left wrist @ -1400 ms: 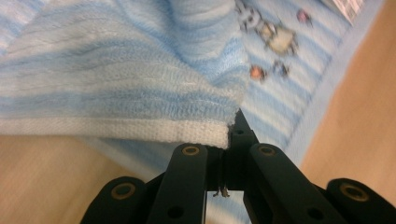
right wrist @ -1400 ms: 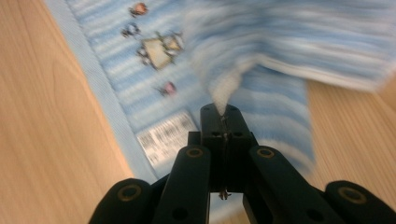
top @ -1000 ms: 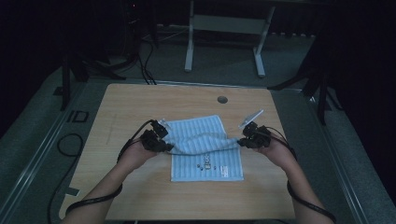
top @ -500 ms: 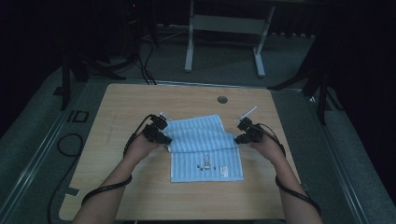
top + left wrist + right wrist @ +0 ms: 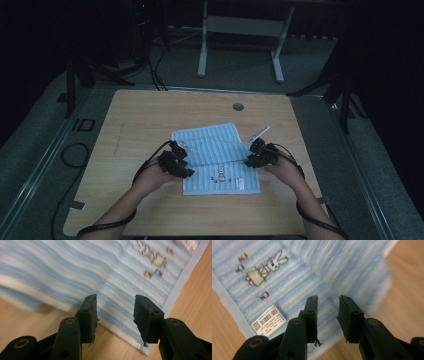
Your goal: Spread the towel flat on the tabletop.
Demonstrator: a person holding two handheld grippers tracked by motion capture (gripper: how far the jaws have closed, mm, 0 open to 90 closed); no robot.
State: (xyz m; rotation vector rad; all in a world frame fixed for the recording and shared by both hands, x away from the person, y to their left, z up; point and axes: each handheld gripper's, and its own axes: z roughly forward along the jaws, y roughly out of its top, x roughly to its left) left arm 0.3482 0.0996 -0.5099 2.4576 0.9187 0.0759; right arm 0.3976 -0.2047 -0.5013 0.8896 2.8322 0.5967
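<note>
**Both grippers let go at the towel's side edges**

Left gripper (image 5: 183, 161) — jaws parted, nothing pinched between them; they have just been opening. In the left gripper view the two black pads hang over the near edge of the blue striped towel (image 5: 120, 277), cloth visible through the gap, pads not pressing on it. A fold of the towel lifts off the table (image 5: 20, 317) at the left of that view (blurred there, so the exact lie of the fold is hard to read).

Right gripper (image 5: 254, 156) — likewise released, jaws just been opening, gap narrower than the left's. In the right gripper view the pads (image 5: 310, 315) sit above the towel's edge with bare striped cloth between them. Beside them on the cloth: a small embroidered rabbit (image 5: 265, 267) and a white barcode label (image 5: 268, 320).

Towel in the high view (image 5: 215, 150) — lies on the wooden table (image 5: 150, 115), roughly central, slightly toward the person's side. Far half folded over the near half; the doubled part sits skewed. The grippers flank it, left at its left edge, right at its right edge, both hands low at table level.

Round grommet hole (image 5: 238, 106) in the table beyond the towel, well apart from it.
</note>
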